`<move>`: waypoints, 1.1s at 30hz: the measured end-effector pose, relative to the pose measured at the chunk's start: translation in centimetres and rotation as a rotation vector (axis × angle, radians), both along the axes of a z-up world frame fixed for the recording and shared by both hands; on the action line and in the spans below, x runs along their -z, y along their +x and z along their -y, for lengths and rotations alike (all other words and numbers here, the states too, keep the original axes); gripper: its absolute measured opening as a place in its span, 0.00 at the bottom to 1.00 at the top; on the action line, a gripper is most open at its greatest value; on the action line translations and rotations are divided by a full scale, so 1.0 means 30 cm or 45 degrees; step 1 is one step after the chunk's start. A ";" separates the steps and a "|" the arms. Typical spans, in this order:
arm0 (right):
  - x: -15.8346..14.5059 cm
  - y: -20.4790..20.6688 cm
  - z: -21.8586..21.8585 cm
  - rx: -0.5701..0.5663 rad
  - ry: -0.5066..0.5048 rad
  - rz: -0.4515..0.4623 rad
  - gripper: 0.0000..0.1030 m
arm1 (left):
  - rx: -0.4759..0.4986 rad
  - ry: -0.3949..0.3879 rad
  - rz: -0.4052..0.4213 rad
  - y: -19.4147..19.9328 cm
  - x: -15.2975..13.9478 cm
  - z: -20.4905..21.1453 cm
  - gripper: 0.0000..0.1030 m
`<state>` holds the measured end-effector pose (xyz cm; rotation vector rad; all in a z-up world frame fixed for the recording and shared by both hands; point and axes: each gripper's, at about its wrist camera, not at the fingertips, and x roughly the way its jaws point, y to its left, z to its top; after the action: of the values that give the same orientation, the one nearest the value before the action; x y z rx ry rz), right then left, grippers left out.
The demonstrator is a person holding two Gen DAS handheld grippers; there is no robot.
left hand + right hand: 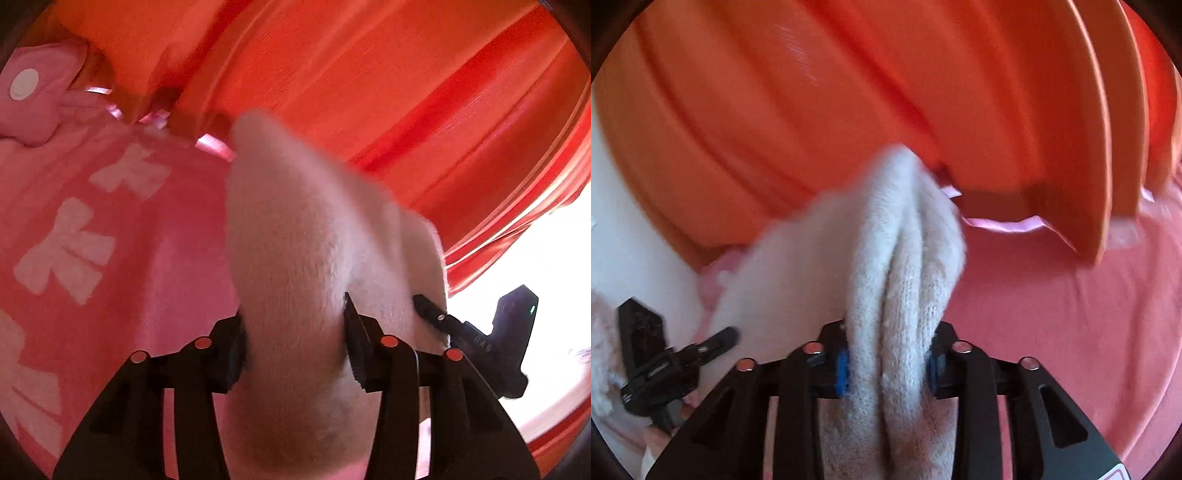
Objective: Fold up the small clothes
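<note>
A small fuzzy white garment (pixel 295 240) is held up off the bed between both grippers. My left gripper (pixel 295 343) is shut on one part of it, the cloth bulging up past the fingers. My right gripper (pixel 888 365) is shut on a bunched, ribbed part of the same white garment (pixel 905 258). The right gripper also shows at the right of the left wrist view (pixel 480 339), touching the cloth's edge. The left gripper shows at the lower left of the right wrist view (pixel 665 362).
A pink bedspread with white bow prints (pixel 92 240) lies below. A pink pillow (pixel 33 96) sits at the far left. Orange-red curtains (pixel 369 74) hang behind. Bright window light (pixel 535 295) washes out the right side.
</note>
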<state>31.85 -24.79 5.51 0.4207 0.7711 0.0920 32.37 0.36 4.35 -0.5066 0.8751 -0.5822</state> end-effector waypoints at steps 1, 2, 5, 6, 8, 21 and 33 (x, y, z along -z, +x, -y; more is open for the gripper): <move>0.082 0.038 0.017 0.049 -0.045 -0.139 0.35 | -0.005 0.099 -0.066 0.014 0.060 0.018 0.44; 0.129 0.044 0.030 0.115 -0.118 -0.245 0.27 | -0.019 0.190 -0.117 0.023 0.105 0.034 0.41; 0.032 -0.081 0.024 0.122 -0.057 -0.072 0.27 | -0.059 0.244 -0.039 -0.042 0.078 0.009 0.41; -0.018 -0.135 -0.001 0.119 -0.081 -0.003 0.28 | -0.073 0.257 0.000 -0.079 0.037 -0.005 0.42; -0.058 -0.223 -0.066 0.084 -0.150 0.055 0.31 | -0.100 0.304 0.070 -0.151 -0.024 -0.023 0.50; 0.106 -0.494 -0.215 0.161 -0.439 -0.088 0.49 | -0.167 0.797 0.139 -0.370 0.033 0.090 0.76; 0.208 -0.677 -0.270 0.209 -0.460 -0.112 0.77 | -0.315 0.837 0.113 -0.624 0.113 0.068 0.85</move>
<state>11.55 -16.70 -0.73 0.1433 0.8174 -0.2185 13.65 -1.67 0.95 0.0124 0.8466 -0.0703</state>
